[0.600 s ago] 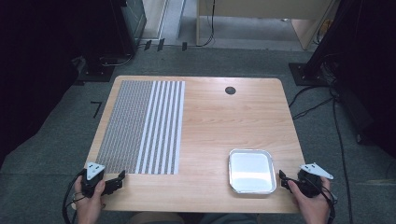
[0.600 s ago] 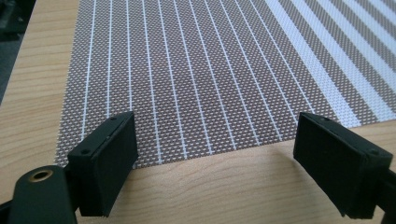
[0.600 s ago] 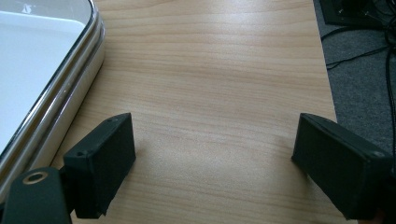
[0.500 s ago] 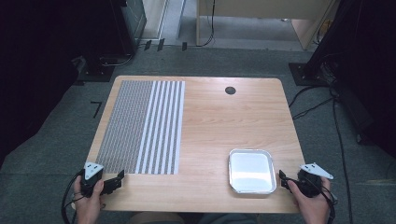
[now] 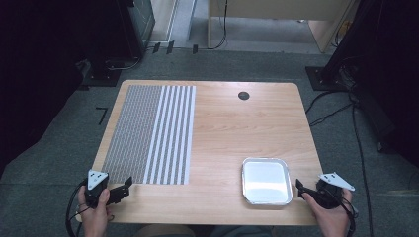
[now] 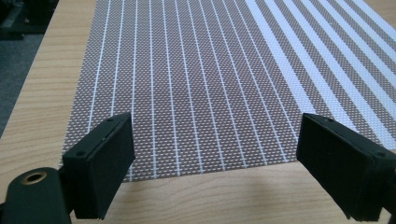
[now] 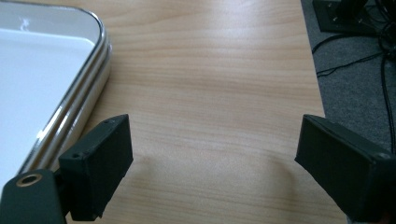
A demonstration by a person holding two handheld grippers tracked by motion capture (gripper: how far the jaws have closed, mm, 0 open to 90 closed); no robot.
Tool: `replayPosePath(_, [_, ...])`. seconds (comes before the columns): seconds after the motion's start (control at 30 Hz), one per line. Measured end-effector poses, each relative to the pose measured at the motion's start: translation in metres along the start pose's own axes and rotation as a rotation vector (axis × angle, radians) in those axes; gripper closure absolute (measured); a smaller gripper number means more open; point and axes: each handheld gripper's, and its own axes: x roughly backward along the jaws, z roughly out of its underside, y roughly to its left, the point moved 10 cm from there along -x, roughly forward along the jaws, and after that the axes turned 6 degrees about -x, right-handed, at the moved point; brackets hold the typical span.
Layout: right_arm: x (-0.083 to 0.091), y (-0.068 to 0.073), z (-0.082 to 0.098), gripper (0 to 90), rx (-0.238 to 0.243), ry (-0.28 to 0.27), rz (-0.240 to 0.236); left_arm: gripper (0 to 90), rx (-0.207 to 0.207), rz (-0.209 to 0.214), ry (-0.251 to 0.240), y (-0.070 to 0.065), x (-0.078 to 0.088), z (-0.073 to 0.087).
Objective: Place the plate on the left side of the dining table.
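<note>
- left gripper (image 5: 123,187) held at near-left table edge, jaws spread wide, nothing between them; in left gripper view (image 6: 212,172) jaws straddle near edge of the placemat, pads above bare wood just short of it.
- right gripper (image 5: 300,187) held at near-right corner, jaws also wide apart and empty; in right gripper view (image 7: 212,172) bare wood between pads.
- left hand (image 5: 94,215) and right hand (image 5: 328,215) come in from bottom edge, each wrapped on its gripper body.
- woven placemat (image 5: 150,133) flat on left half of wooden table (image 5: 232,123), runs from far edge nearly to near edge; fine grey weave on left part, bold white stripes on right part (image 6: 196,79).
- metal tray (image 5: 266,180) near-right on table, empty, white inside, shiny rim; sits just left of right gripper, apart from it (image 7: 70,107).
- round black grommet (image 5: 243,95) far-centre in tabletop, well apart from everything.
- no obstruction between grippers and mat or tray.
- off table: cables (image 5: 360,148) trail over grey floor on right, dark equipment stand (image 5: 123,34) far-left, light wooden furniture (image 5: 276,12) far side.
</note>
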Motion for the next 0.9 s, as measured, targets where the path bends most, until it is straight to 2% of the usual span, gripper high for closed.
replayPosePath(0.2, [0.004, 0.002, -0.005, 10.7, -0.020, -0.023, 0.005, 11.5, 0.012, -0.003, -0.017, -0.005, 0.002, -0.005])
replayPosePath(0.27, [0.006, 0.003, -0.009, 10.2, -0.035, -0.035, 0.009, 11.6, -0.048, -0.073, -0.015, -0.008, 0.003, -0.009])
replayPosePath(0.37, [0.009, 0.004, -0.013, 10.2, -0.053, -0.045, 0.012, 11.5, -0.021, -0.034, -0.027, -0.017, 0.004, -0.013])
replayPosePath(0.43, [0.011, 0.004, -0.014, 10.3, -0.059, -0.050, 0.015, 11.5, -0.035, -0.038, -0.025, -0.023, 0.003, -0.015])
replayPosePath(0.53, [0.012, 0.004, -0.016, 10.4, -0.066, -0.057, 0.015, 11.5, -0.038, -0.022, -0.023, -0.030, 0.002, -0.016])
replayPosePath(0.63, [0.014, 0.005, -0.019, 10.7, -0.073, -0.064, 0.013, 11.5, -0.051, -0.006, -0.027, -0.046, 0.001, -0.020])
replayPosePath(0.67, [0.015, 0.005, -0.019, 10.9, -0.078, -0.067, 0.013, 11.5, -0.051, -0.006, -0.027, -0.046, 0.001, -0.020])
replayPosePath(0.7, [0.015, 0.005, -0.020, 11.5, -0.080, -0.071, 0.014, 11.5, -0.067, -0.001, -0.030, -0.054, 0.000, -0.023])
replayPosePath(0.8, [0.018, 0.006, -0.023, 13.4, -0.089, -0.084, 0.017, 11.5, -0.088, 0.014, -0.029, -0.069, -0.002, -0.027])
replayPosePath(0.9, [0.020, 0.008, -0.024, 13.6, -0.094, -0.090, 0.014, 11.4, -0.098, 0.035, -0.028, -0.084, -0.005, -0.029])
